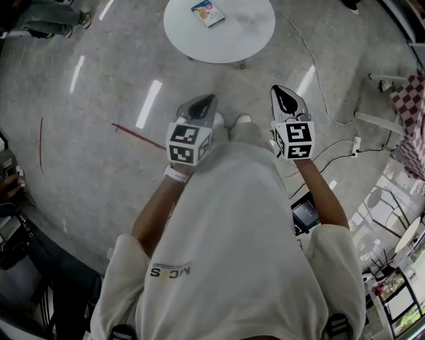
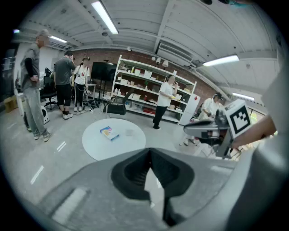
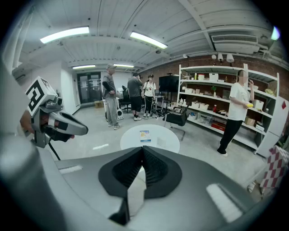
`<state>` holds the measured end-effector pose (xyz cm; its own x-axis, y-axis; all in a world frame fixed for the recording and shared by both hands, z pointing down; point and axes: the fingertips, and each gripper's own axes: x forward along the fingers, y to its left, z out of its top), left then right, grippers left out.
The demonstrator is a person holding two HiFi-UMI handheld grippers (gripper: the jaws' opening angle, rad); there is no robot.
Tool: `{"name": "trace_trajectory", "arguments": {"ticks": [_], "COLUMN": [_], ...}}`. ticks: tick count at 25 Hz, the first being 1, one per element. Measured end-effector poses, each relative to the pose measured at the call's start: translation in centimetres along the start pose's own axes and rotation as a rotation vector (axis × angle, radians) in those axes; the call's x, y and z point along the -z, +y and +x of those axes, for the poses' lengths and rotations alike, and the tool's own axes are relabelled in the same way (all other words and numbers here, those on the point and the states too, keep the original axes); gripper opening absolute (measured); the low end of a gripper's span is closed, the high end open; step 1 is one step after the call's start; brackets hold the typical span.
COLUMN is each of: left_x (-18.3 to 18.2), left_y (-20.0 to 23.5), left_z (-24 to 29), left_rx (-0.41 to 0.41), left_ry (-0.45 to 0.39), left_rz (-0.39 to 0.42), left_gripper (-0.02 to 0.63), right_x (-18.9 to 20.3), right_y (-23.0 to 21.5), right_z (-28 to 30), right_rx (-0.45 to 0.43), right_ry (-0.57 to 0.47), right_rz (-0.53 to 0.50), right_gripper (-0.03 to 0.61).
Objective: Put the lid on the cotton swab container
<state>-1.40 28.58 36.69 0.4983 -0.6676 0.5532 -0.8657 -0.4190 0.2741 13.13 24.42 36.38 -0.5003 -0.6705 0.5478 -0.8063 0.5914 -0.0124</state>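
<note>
A round white table (image 1: 229,36) stands on the floor ahead of me. On it lies a small blue and yellow box (image 1: 208,12), also seen as the box (image 2: 109,133) in the left gripper view and the box (image 3: 144,135) in the right gripper view. Beside it sits a small pale see-through item (image 3: 161,142), too small to identify. My left gripper (image 1: 207,101) and right gripper (image 1: 282,93) are held side by side at waist height, well short of the table. Both are shut, with nothing between the jaws.
Several people stand around the room, some near a long shelf unit (image 2: 149,90) along the brick wall. A black chair (image 3: 177,118) stands behind the table. Cables and a power strip (image 1: 356,143) lie on the floor at right, and a red line (image 1: 136,135) marks the floor at left.
</note>
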Motion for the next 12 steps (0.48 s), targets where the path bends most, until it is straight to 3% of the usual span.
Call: {"name": "trace_trajectory", "arguments": {"ticks": [7,12], "left_x": [-2.5,-4.7], "left_y": [-5.2,-9.0], "left_z": [-0.7,-0.1], "left_rx": [-0.040,-0.047], "left_ry": [-0.032,-0.052], "left_rz": [0.012,0.033], "left_gripper": [0.000,0.000], "right_x": [1.0,1.2], "right_y": [-2.6,-4.6], "right_z": [-4.3,-6.2], "right_rx": [-0.037,-0.069], "right_ry": [-0.057,-0.101], "right_rz": [0.183,0.217], "right_gripper": [-0.002,-0.002]}}
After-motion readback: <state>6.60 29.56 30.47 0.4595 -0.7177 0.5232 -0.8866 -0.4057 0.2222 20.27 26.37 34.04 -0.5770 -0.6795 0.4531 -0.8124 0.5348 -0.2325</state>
